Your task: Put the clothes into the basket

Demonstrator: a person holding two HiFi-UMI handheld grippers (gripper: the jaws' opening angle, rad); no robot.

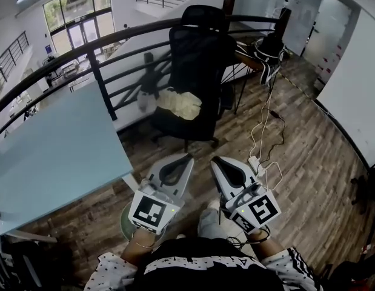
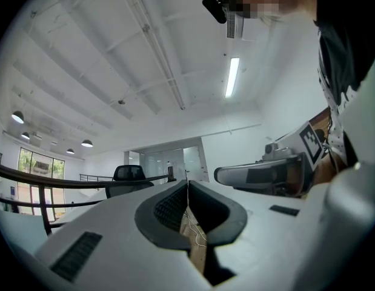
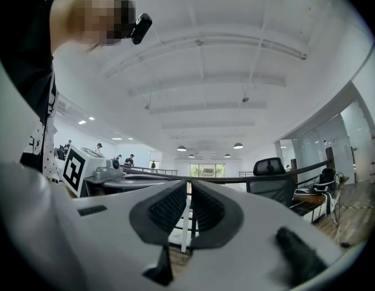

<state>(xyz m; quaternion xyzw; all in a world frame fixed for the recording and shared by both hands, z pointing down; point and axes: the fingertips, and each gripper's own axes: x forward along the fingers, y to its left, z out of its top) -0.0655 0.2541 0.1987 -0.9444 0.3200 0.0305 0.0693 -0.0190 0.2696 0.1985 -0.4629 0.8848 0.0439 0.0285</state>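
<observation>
A crumpled cream garment (image 1: 180,102) lies on the seat of a black office chair (image 1: 199,59) ahead of me. Both grippers are held side by side, level, well short of the chair. My left gripper (image 1: 186,160) is shut with nothing between its jaws. My right gripper (image 1: 216,161) is likewise shut and holds nothing. In the left gripper view the jaws (image 2: 188,190) meet in a thin line, with the chair (image 2: 129,174) far off. In the right gripper view the closed jaws (image 3: 188,193) point at the railing, the chair (image 3: 272,173) to their right. A green round rim (image 1: 124,222) shows under the left gripper, mostly hidden.
A pale blue table (image 1: 54,150) stands at the left, its corner near the left gripper. A dark railing (image 1: 96,71) runs behind the table and chair. White cables and a power strip (image 1: 255,161) lie on the wooden floor at the right. A desk with dark items (image 1: 269,50) stands beyond the chair.
</observation>
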